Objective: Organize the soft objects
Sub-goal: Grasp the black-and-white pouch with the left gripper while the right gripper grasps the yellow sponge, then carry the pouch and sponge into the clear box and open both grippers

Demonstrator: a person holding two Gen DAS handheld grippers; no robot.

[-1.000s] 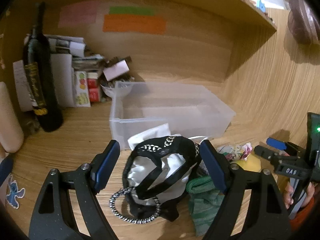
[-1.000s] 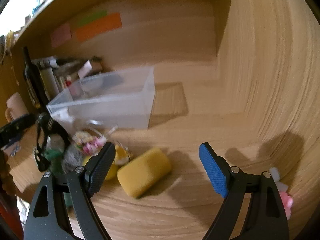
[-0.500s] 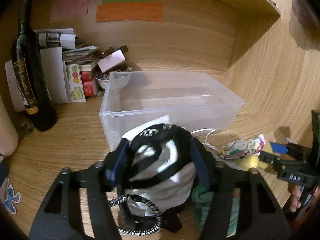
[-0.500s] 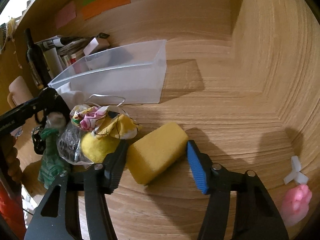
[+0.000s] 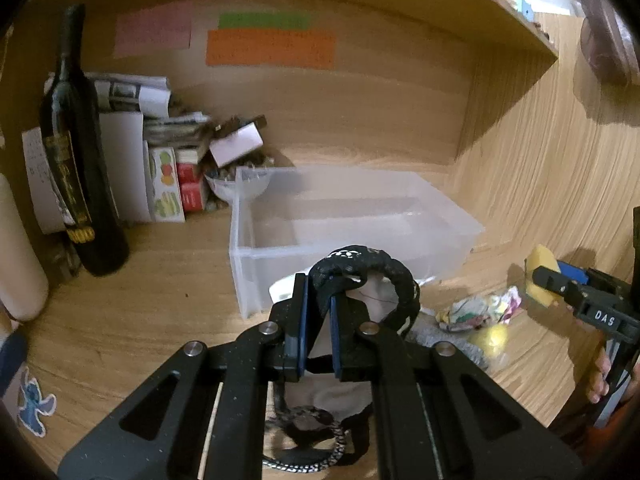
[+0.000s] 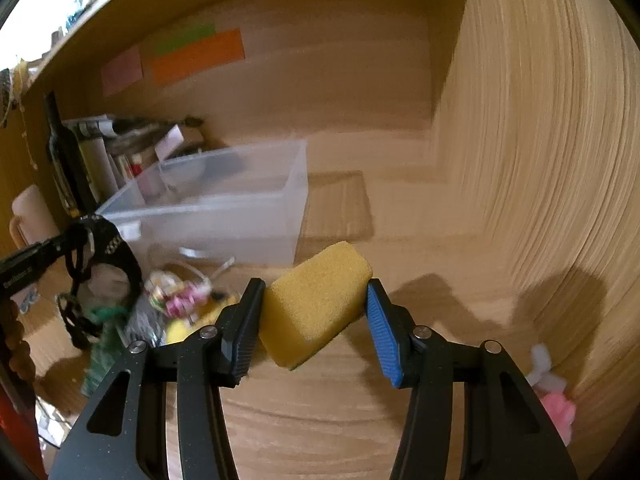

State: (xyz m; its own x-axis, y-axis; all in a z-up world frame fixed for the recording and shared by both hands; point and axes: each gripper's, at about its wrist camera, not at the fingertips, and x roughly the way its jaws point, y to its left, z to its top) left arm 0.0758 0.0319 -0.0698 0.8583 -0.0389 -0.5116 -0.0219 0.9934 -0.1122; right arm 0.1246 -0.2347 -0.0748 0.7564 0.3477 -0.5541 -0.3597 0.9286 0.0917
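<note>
My left gripper (image 5: 318, 320) is shut on the black-and-white fabric pouch (image 5: 366, 276), held just in front of the clear plastic bin (image 5: 352, 220). The pouch's cord loop (image 5: 308, 440) hangs below the fingers. My right gripper (image 6: 314, 320) is shut on the yellow sponge (image 6: 316, 304), lifted above the wooden surface. In the right wrist view the left gripper with the pouch (image 6: 108, 252) is at the left, by the bin (image 6: 216, 208). A floral cloth (image 5: 480, 308), a yellow soft ball (image 5: 488, 340), and a green cloth (image 6: 102, 344) lie between the grippers.
A dark wine bottle (image 5: 76, 160), papers and small boxes (image 5: 168, 168) stand at the back left. A pink and white soft toy (image 6: 554, 400) lies at the right wall. Wooden walls (image 6: 540, 160) close in the back and right.
The left gripper closed on the pouch and lifted it toward the bin. The right gripper closed on the yellow sponge and raised it off the surface.
</note>
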